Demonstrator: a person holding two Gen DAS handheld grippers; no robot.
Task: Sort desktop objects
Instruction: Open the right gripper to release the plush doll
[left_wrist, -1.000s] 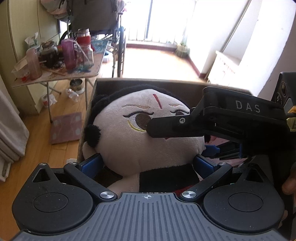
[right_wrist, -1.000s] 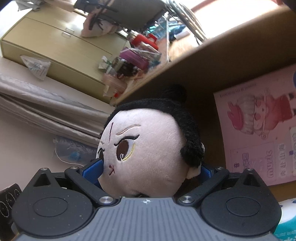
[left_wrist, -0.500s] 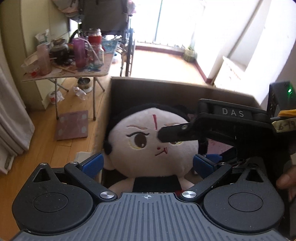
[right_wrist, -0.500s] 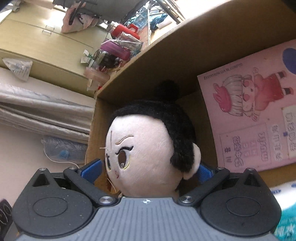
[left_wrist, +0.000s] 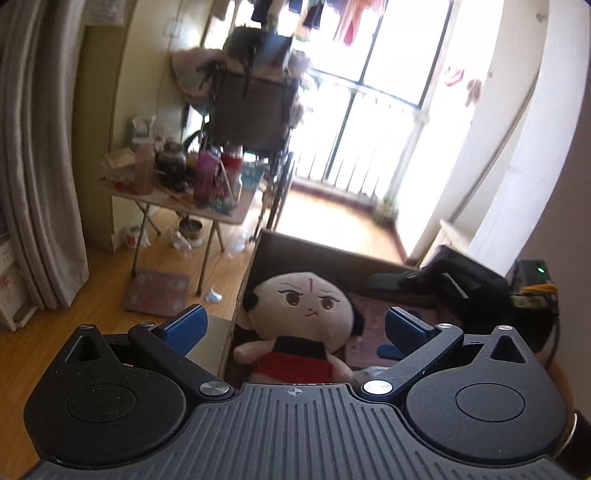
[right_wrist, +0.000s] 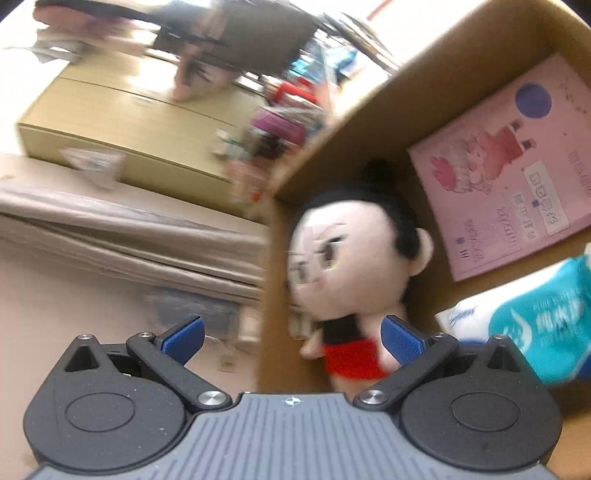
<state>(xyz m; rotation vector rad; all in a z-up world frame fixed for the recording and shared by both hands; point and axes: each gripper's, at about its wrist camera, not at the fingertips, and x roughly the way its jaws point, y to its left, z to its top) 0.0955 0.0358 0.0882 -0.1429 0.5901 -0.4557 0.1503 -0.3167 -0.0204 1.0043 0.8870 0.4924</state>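
Plush doll (left_wrist: 309, 317) lies in the cardboard box (left_wrist: 314, 254), against its left wall.
We hold both hand-held grippers, left (left_wrist: 295, 326) and right (right_wrist: 291, 338), spread apart, empty, above the box's near edge; pink booklet (right_wrist: 506, 166) beside doll.

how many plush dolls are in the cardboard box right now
1: the plush doll lies against the left wall of the cardboard box, beside a pink booklet. Others may hide below the camera's view.
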